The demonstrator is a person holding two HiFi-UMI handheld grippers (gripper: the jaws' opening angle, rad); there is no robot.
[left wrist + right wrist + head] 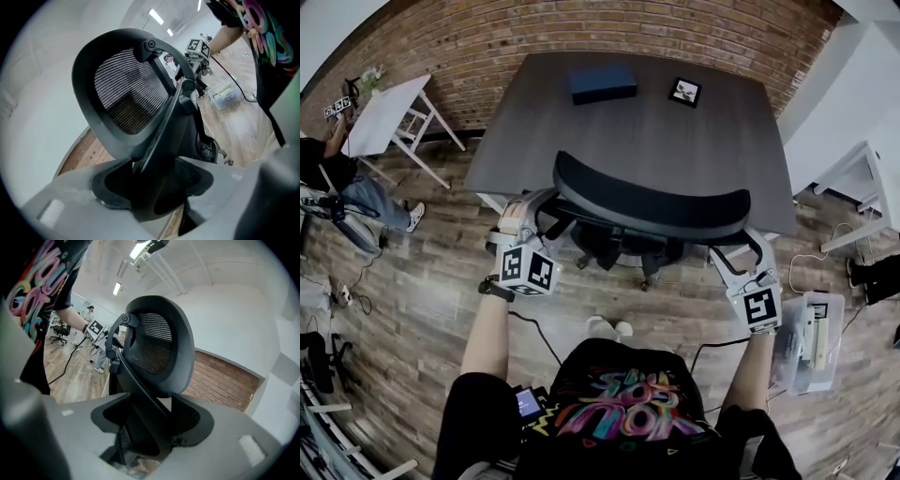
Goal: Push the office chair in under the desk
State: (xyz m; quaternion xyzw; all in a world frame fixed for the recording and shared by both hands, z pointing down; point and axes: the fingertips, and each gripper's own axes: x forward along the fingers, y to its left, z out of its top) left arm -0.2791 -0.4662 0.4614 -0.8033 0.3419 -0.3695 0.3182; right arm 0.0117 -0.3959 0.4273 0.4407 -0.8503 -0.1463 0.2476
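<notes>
Head view: office chair (pixel 652 208) sits at the bench (pixel 628 141) near edge, backrest rim overlapping that edge, base over wood floor (pixel 441 281). Open floor both sides. Blue box (pixel 603 82) & marker card (pixel 684 91) lie at the far edge, by the brick wall (pixel 628 33). Left gripper (pixel 525 214) & right gripper (pixel 736 255) are at the backrest ends.
Left gripper view: jaws narrow, clamped on chair's back strut (pixel 161 136).
Right gripper view: same, jaws closed on the strut's opp. side.

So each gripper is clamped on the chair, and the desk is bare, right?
Not bare: the head view shows a blue box and a small picture on the desk. The rest holds: the left gripper and right gripper are each clamped on the chair.
</notes>
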